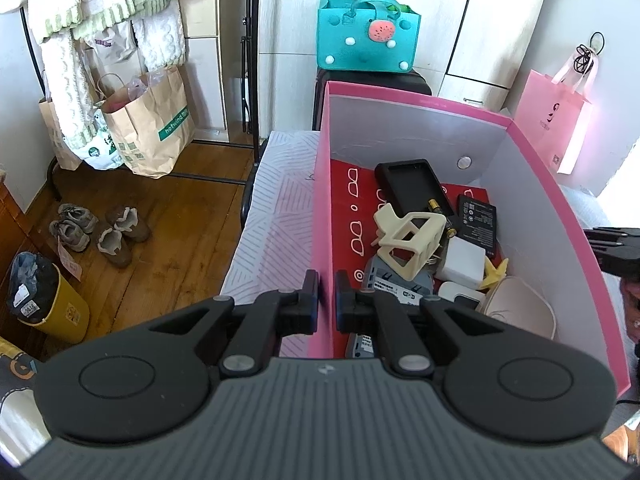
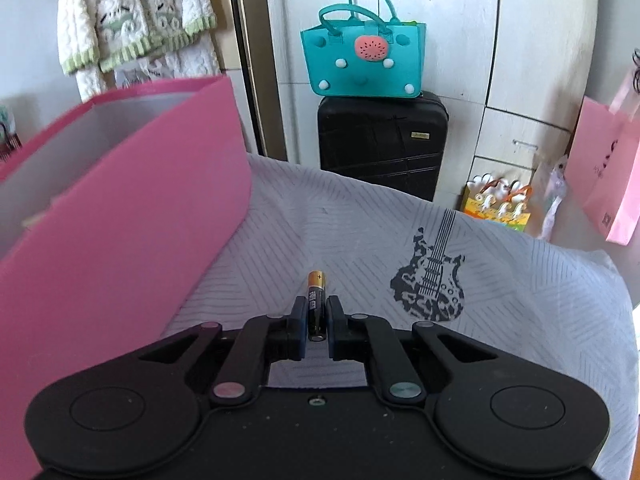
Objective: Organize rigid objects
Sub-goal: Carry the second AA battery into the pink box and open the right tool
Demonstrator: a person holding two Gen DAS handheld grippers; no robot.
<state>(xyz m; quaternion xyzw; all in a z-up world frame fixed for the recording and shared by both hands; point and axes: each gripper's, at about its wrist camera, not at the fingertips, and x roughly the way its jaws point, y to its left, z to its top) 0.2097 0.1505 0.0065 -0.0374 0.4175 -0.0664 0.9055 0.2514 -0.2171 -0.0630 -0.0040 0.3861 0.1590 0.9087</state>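
My left gripper (image 1: 327,286) is shut on the near left wall of the pink box (image 1: 324,184). Inside the box lie a cream hair claw (image 1: 412,240), a black case (image 1: 412,186), a flat black battery (image 1: 478,220), a white charger (image 1: 460,262) and other small items. My right gripper (image 2: 317,312) is shut on a black and gold AA battery (image 2: 316,300), held just above the white cloth to the right of the pink box (image 2: 120,208). The right gripper also shows in the left wrist view (image 1: 612,246) beyond the box's right wall.
The white patterned cloth (image 2: 360,232) with a guitar print (image 2: 430,276) covers the table. A black suitcase (image 2: 382,140) with a teal bag (image 2: 362,56) stands behind. Pink bag (image 2: 612,176) at right. Paper bags (image 1: 152,124), shoes (image 1: 100,232) and a yellow bin (image 1: 52,304) are on the floor at left.
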